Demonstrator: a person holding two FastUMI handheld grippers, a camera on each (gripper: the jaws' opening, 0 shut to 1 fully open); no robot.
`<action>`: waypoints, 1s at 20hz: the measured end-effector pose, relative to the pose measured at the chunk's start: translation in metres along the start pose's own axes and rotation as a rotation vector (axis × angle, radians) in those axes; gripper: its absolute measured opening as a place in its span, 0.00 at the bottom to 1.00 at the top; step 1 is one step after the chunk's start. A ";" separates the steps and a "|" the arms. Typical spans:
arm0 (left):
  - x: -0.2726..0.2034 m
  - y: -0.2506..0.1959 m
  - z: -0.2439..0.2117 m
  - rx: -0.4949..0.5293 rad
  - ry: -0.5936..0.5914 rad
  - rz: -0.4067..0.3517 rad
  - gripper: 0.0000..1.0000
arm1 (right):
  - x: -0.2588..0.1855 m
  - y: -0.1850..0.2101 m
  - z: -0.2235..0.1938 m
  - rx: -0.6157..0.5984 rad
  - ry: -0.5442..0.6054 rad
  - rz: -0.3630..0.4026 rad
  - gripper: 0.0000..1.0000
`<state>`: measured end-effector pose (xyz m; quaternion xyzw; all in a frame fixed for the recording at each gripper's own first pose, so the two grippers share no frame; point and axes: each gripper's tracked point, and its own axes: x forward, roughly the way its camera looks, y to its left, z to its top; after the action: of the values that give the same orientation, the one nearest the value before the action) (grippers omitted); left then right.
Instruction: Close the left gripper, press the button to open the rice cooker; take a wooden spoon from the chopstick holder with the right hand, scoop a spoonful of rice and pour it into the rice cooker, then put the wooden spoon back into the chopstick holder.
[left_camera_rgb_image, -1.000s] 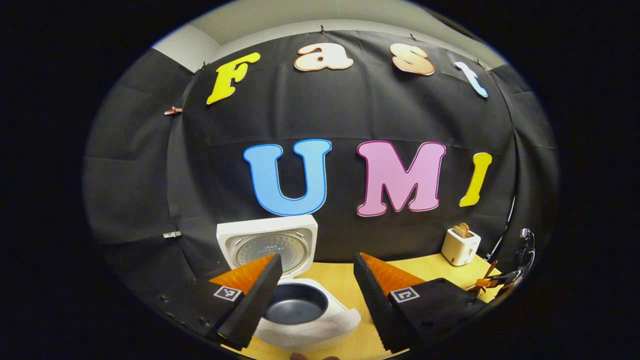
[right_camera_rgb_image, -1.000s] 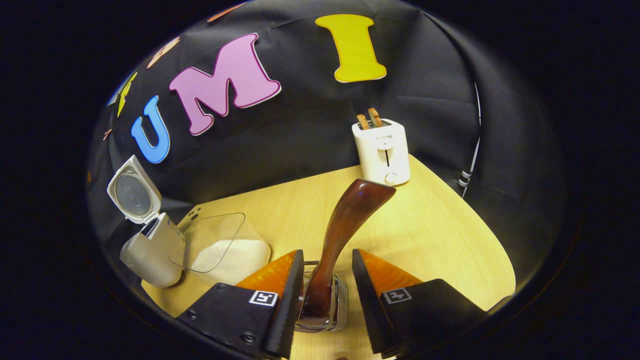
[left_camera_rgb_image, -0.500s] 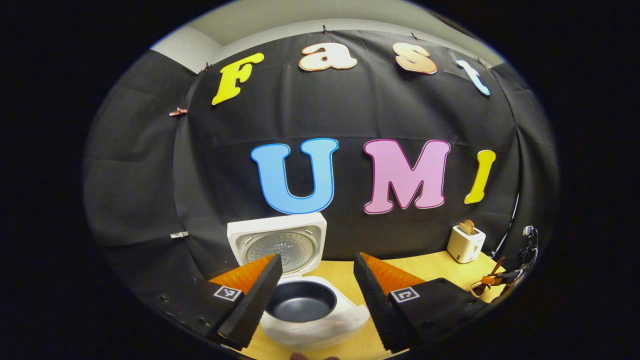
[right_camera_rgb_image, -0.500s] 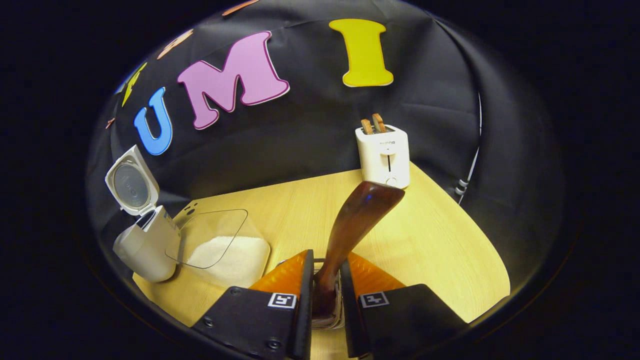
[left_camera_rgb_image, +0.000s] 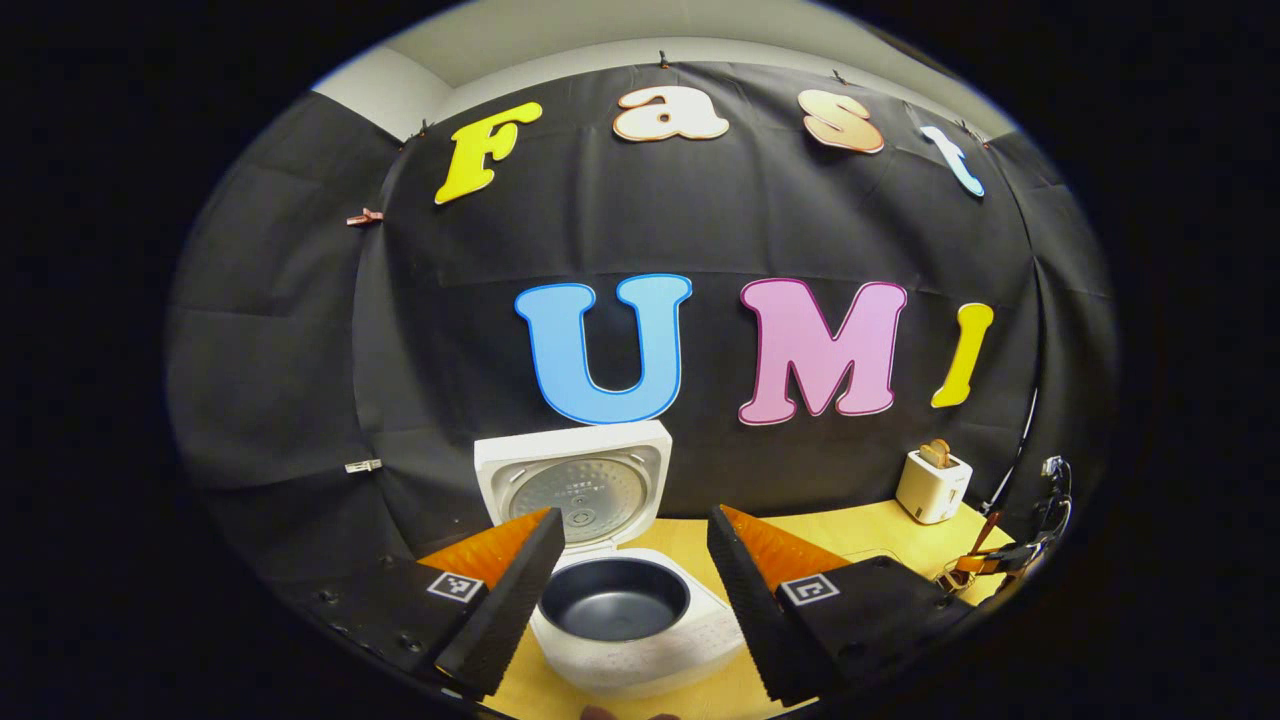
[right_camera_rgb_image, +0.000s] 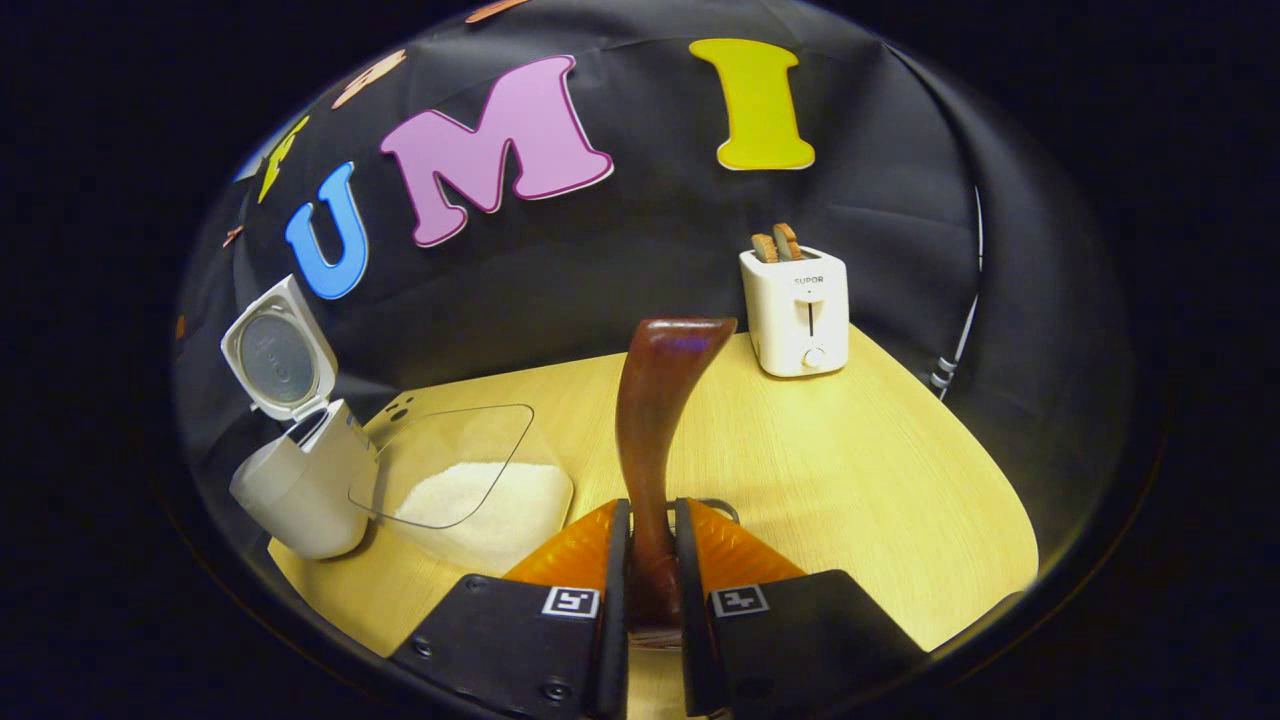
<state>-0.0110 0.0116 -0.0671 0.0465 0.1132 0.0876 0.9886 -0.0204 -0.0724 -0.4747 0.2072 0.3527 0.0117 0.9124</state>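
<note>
Right gripper view: the right tool has its fingers pinching the handle of the spoon, which stands up between them with its wide end topmost. A bit of the holder shows just behind the fingers, so the spoon seems barely out of it, if at all. To the left on the tabletop sits a clear box of rice, and beyond it the cooker with its lid swung up. A toaster stands at the back.

Left gripper view: the left tool is spread, hanging apart from the cooker, whose dark pot is open and bare.

Judging by this, the button step is done and the step in hand is taking the spoon out. Next comes a straight lift clear of the holder, then a swing left to the rice, with the bowl turned down to dig in. A tilted pull could tip the holder.
</note>
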 end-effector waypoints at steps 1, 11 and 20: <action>0.000 0.003 0.000 0.003 0.001 0.004 0.92 | 0.001 -0.001 0.001 0.006 -0.001 -0.010 0.23; 0.007 0.015 -0.006 -0.035 -0.002 -0.003 0.92 | -0.028 -0.017 0.030 0.074 -0.069 -0.028 0.19; 0.015 0.023 -0.015 -0.088 -0.002 -0.006 0.92 | -0.050 0.022 0.111 0.047 -0.193 0.046 0.19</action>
<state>-0.0040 0.0382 -0.0822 0.0027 0.1083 0.0897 0.9901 0.0171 -0.1019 -0.3601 0.2369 0.2586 0.0043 0.9365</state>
